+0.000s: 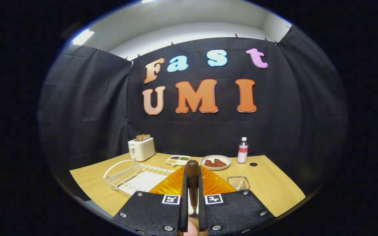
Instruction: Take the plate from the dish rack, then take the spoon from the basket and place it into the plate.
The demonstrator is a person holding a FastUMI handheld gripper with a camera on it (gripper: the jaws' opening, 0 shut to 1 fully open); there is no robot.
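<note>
My gripper (192,193) is shut on the spoon (192,182), whose dark brown handle stands up between the two fingers with its rounded end on top. A pale part of the spoon shows low down between the fingers. Right below and ahead of the fingers lies the orange plate (217,184) on the wooden table. Left of the plate sits the white wire dish rack (133,177). The small wire basket (238,182) stands just right of the plate.
At the back of the table (274,186) stand a white toaster (141,148) with bread, a small divided dish (178,160), a white plate of meat (215,162) and a bottle (242,150). A dark hole (253,164) lies by the bottle.
</note>
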